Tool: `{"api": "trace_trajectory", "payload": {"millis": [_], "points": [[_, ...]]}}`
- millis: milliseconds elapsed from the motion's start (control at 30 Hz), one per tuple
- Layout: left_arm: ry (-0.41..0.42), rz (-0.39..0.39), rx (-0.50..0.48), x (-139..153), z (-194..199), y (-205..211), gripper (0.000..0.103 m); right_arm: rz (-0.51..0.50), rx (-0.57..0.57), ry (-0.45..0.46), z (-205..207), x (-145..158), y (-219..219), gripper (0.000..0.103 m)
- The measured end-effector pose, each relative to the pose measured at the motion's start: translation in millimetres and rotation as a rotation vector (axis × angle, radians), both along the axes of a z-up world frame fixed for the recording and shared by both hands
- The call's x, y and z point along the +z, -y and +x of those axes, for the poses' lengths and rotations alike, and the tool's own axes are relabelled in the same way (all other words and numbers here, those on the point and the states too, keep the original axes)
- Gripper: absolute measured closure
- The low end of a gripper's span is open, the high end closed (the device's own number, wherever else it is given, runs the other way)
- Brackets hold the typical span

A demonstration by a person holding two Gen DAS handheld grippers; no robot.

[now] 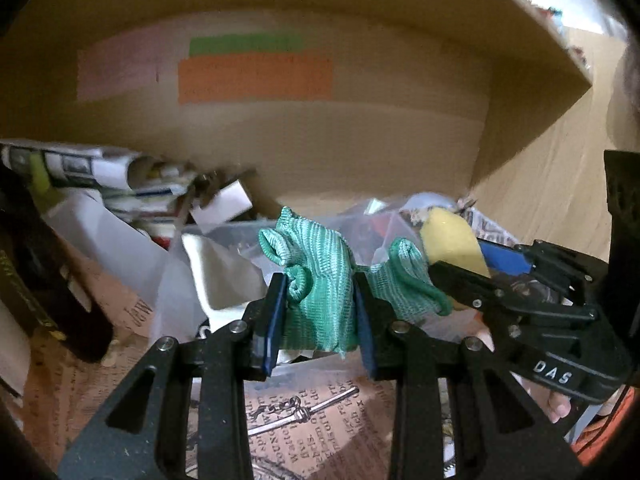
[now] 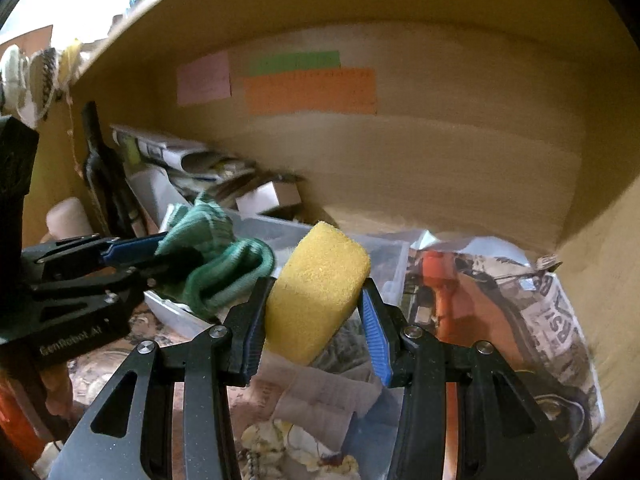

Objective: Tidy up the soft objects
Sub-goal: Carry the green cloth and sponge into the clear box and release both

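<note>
My left gripper (image 1: 320, 308) is shut on a bunched green knitted cloth (image 1: 316, 280) and holds it above the shelf clutter. The cloth also shows in the right wrist view (image 2: 216, 256), held by the left gripper (image 2: 160, 256) at the left. My right gripper (image 2: 316, 312) is shut on a yellow sponge (image 2: 316, 292), held just right of the cloth. In the left wrist view the sponge (image 1: 452, 240) and the right gripper (image 1: 472, 258) appear at the right, close beside the cloth.
Both grippers are inside a wooden shelf compartment (image 2: 440, 160) with pink, green and orange notes (image 2: 308, 90) on its back wall. Below lie newspapers (image 2: 552, 320), printed paper (image 1: 312, 412), plastic bags (image 1: 368, 232), rolled papers (image 1: 88, 168) and a clear plastic box (image 2: 280, 232).
</note>
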State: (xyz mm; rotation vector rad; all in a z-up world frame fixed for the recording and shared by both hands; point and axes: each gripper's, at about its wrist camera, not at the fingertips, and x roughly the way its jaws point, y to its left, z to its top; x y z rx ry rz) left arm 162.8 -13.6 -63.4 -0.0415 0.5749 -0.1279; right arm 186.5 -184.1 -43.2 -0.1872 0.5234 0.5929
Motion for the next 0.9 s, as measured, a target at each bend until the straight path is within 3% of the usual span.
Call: {"api": "trace_trajectory", "payload": {"millis": [467,600,700,900], "points": [[-0.129,0.017,0.046,-43,40,-8,0.070,-0.077,0.020,-0.101,27,-36,-21,0.061],[-0.140,0.025,0.048,-46,40,-7,0.063,-0.090,0.015,-0.094,27,-37,-22,0.060],[-0.144,0.008,0.040,-44,39,-7,0.055,-0.089,0.011,-0.100,27,-36,-20,0.056],[-0.133,-0.029,0.031,-33,26,-12,0.048,-0.076,0.003,-0.069,20,-26,-16,0.037]]}}
